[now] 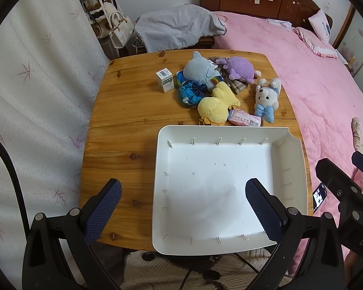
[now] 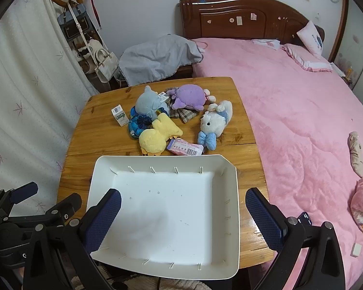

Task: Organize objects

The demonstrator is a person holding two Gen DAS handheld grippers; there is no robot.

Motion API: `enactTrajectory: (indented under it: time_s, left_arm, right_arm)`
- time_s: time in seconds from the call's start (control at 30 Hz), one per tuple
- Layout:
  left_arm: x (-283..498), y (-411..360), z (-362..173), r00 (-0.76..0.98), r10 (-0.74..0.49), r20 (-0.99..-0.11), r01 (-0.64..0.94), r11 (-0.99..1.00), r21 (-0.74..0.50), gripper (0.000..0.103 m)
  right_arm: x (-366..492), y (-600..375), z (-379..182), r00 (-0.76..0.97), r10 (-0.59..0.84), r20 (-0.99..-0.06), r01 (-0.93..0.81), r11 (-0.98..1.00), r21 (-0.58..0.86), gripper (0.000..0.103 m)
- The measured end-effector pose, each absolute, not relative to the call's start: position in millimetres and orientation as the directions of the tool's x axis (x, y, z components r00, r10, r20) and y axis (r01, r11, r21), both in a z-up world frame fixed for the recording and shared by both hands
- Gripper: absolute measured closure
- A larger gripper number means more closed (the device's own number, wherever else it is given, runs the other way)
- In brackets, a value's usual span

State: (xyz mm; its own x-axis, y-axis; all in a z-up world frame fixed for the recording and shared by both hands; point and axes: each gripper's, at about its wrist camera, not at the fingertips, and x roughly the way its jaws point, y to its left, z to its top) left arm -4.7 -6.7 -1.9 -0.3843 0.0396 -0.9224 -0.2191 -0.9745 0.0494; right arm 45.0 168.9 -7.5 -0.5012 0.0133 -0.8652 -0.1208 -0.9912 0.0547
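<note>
A: Tray first. Shallow white plastic tray (image 1: 290,149) with small ribs along its walls sits at the near edge of the wooden table (image 1: 123,125), nothing in it. My left gripper (image 1: 183,200) hangs above its near left corner, fingers spread wide, holding nothing.

B: Right one?

A: Right gripper (image 2: 183,207) same, jaws wide apart over the tray's near half, nothing between them. I have both pitched steeply down. Pads (image 2: 104,220) are dark blue, grid-textured.

B: Objects?

A: All beyond the tray's far rim, well clear of the fingers. Yellow plush duck (image 1: 217,104) touching a flat pink packet (image 1: 245,118); white plush rabbit with blue bow (image 1: 266,96) just right; light blue plush (image 1: 198,70), purple plush (image 1: 237,68), small white box (image 1: 165,79) upright at left.
</note>
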Motion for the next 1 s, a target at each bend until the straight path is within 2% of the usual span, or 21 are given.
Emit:
enactTrajectory:
  time_s: [1.0]
  left_arm:
    - [-14.5, -0.4, 2.8, -0.392, 0.070, -0.917, -0.306, -0.950, 0.058, 0.001]
  right_arm:
    - [36.8, 172.0, 1.0, -0.552, -0.002, -0.834, -0.079, -0.995, 0.055, 0.000]
